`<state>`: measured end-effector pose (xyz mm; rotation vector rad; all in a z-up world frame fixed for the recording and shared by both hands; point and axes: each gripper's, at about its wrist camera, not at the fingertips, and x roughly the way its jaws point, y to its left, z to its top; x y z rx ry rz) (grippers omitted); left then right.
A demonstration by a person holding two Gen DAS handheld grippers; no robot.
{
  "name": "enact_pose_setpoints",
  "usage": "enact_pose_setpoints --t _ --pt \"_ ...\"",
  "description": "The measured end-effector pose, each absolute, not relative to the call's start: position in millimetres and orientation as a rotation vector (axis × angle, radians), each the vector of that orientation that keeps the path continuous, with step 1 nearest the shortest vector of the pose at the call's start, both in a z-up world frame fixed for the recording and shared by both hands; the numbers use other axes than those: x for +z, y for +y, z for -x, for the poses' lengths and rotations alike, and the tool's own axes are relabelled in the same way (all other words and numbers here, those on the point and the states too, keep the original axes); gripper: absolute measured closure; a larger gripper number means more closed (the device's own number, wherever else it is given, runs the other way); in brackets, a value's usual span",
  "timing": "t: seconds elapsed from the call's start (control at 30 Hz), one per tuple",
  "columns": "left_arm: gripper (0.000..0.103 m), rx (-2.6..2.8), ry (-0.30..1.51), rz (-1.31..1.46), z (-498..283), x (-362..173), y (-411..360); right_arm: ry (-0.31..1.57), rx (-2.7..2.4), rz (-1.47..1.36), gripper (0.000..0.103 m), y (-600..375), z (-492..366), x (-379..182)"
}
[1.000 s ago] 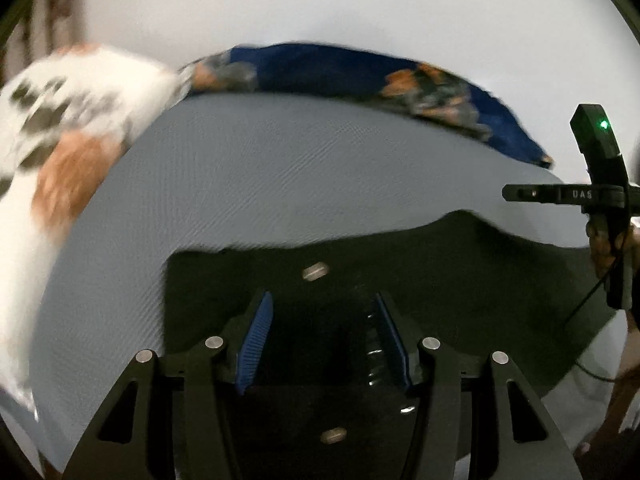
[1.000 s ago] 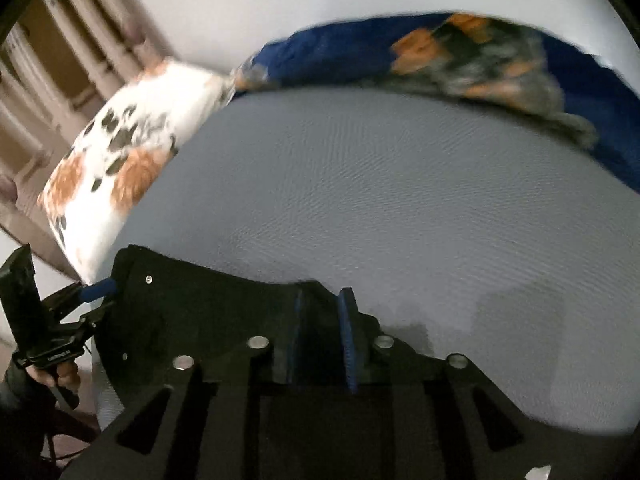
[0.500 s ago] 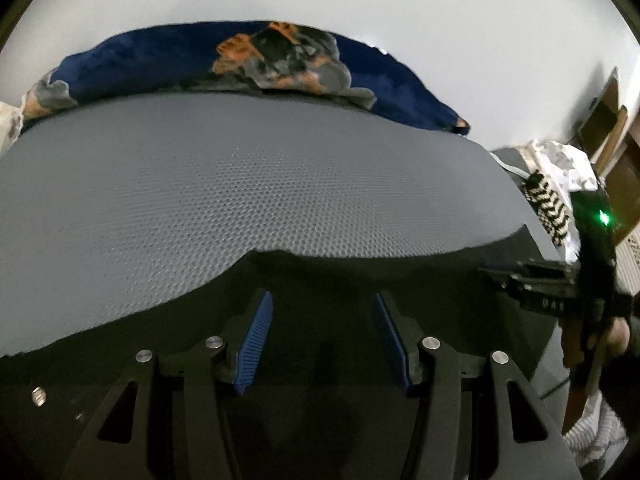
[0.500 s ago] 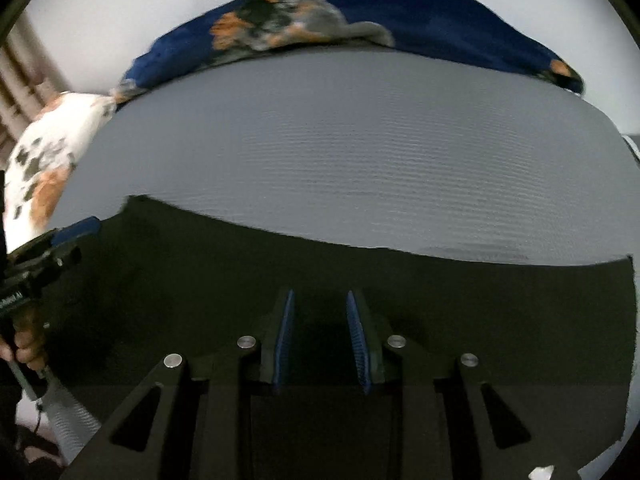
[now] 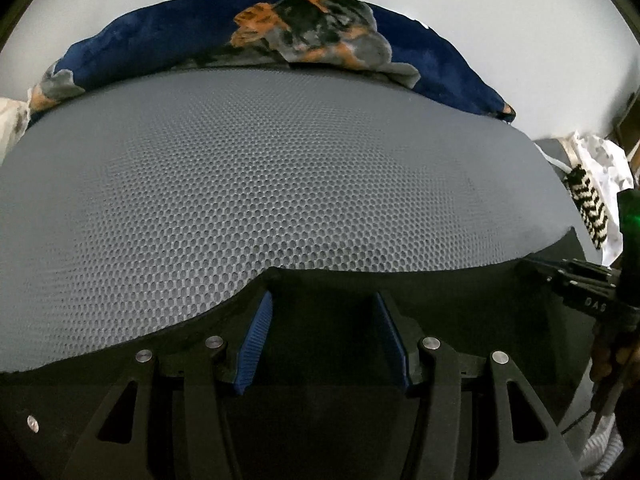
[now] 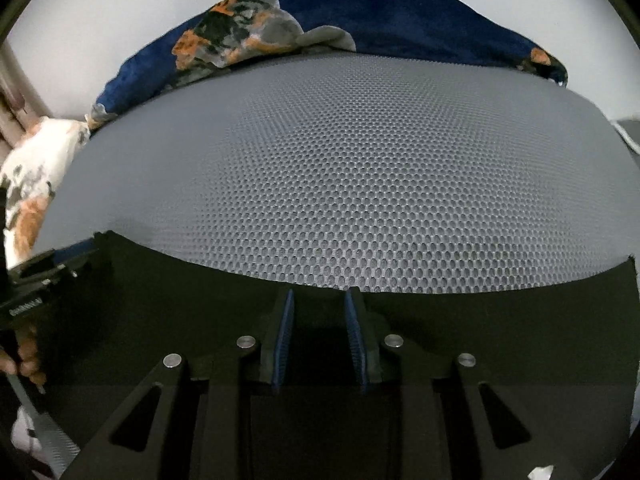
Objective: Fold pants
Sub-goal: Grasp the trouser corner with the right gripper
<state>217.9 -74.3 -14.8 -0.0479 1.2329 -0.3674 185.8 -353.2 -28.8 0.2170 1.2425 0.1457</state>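
The black pants (image 5: 460,300) lie flat along the near edge of a grey mesh mattress (image 5: 260,184); they also show in the right wrist view (image 6: 500,320). My left gripper (image 5: 322,304) is open, its blue pads low over the pants' far edge. My right gripper (image 6: 319,300) is open too, pads apart over the same dark cloth. Each gripper shows in the other's view: the right one (image 5: 580,284) at the pants' right end, the left one (image 6: 44,272) at their left end.
A navy blanket with orange and grey print (image 5: 300,32) lies bunched along the mattress's far edge against a white wall. A white, orange and black spotted pillow (image 6: 32,184) sits at the left. A white bag and a striped item (image 5: 592,208) lie at the right.
Both grippers have swung to face across the mattress. The right gripper, nearly shut on cloth a second ago, has opened. The pants now stretch wider along the near edge.
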Motion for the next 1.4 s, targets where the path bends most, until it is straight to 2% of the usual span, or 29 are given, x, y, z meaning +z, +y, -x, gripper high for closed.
enact_pose_setpoints --t 0.03,0.17,0.37,0.53,0.8,0.83,0.87,0.93,1.4 --pt "0.049 -0.366 1.231 0.058 -217 -12 -73 1.236 0.163 -0.234 0.076 -357 -183 -25" --pt "0.049 -0.353 1.210 0.070 -204 9 -71 1.199 0.224 -0.328 0.060 -390 -172 -6" --pt "0.043 -0.358 1.227 0.095 -172 28 -65 1.206 0.167 -0.454 0.060 -487 -143 9" --pt "0.043 -0.335 1.278 0.128 -148 27 -57 1.235 0.045 -0.569 0.058 -579 -108 5" --pt "0.043 -0.280 1.317 0.178 -134 26 -51 1.240 -0.048 -0.727 0.059 -669 -67 -17" --pt "0.043 -0.273 1.320 0.182 -133 26 -51 1.239 -0.041 -0.756 0.061 -677 -64 -20" --pt "0.043 -0.267 1.324 0.183 -135 25 -52 1.232 -0.045 -0.776 0.069 -683 -61 -24" --pt "0.043 -0.259 1.336 0.184 -134 22 -54 1.223 -0.053 -0.796 0.075 -690 -60 -29" --pt "0.043 -0.245 1.376 0.128 -126 18 -60 1.224 0.143 -0.874 0.078 -671 -75 -54"
